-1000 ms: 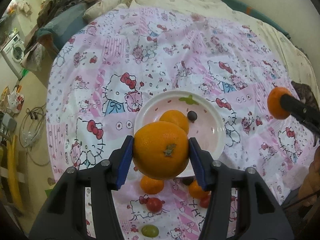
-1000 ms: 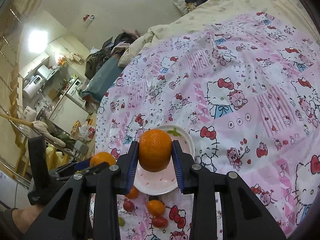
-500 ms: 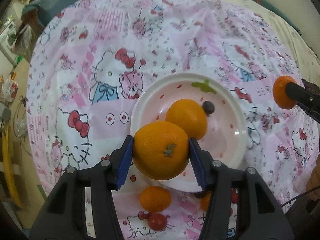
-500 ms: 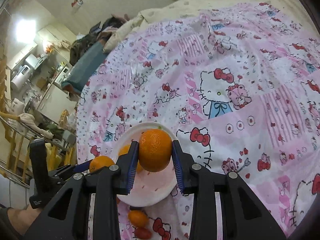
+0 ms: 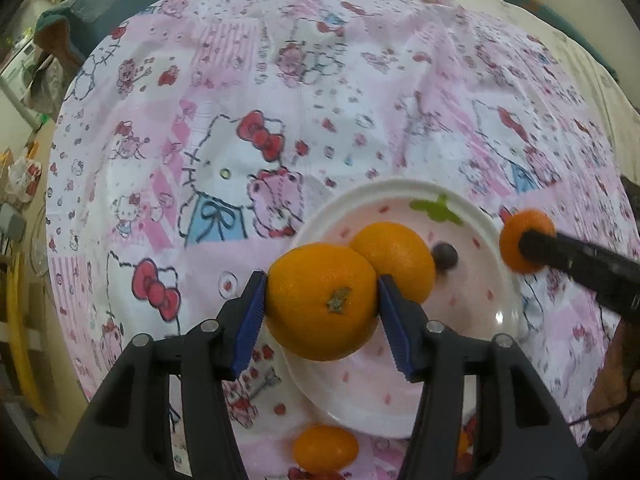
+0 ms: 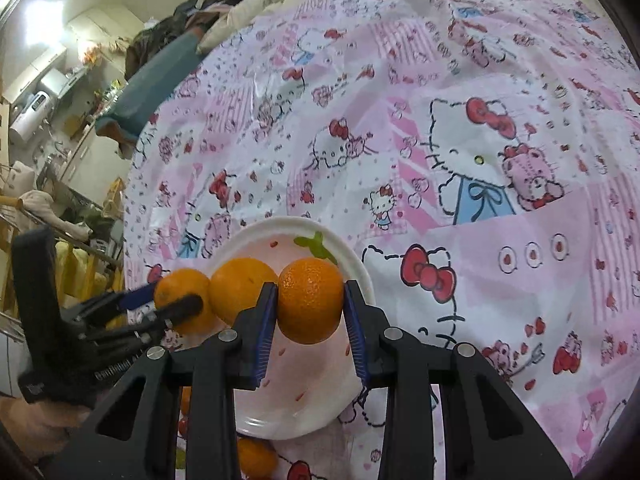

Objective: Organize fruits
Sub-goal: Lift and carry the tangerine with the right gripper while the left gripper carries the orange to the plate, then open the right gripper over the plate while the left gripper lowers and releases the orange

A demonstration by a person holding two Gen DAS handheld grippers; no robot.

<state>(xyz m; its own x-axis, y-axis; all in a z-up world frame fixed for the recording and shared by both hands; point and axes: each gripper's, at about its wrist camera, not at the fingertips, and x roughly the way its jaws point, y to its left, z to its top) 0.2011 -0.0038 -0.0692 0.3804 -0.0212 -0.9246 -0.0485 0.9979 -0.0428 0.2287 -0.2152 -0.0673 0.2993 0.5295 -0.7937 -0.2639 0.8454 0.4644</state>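
Both hands lowered, tilted over plate [image 5: 404, 196].

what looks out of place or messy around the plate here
Nothing is spilled or damaged. A small orange citrus fruit lies loose on the pink cartoon-print cloth, just outside the near rim of the white strawberry-pattern plate, which already holds one round orange and a small dark berry.

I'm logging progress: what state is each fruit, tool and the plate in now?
Left tool: shut on large orange, over plate rim.
Right tool: shut on smaller orange, above plate.
Plate: upright, holds one orange and a dark grape.
Small orange: loose on cloth.
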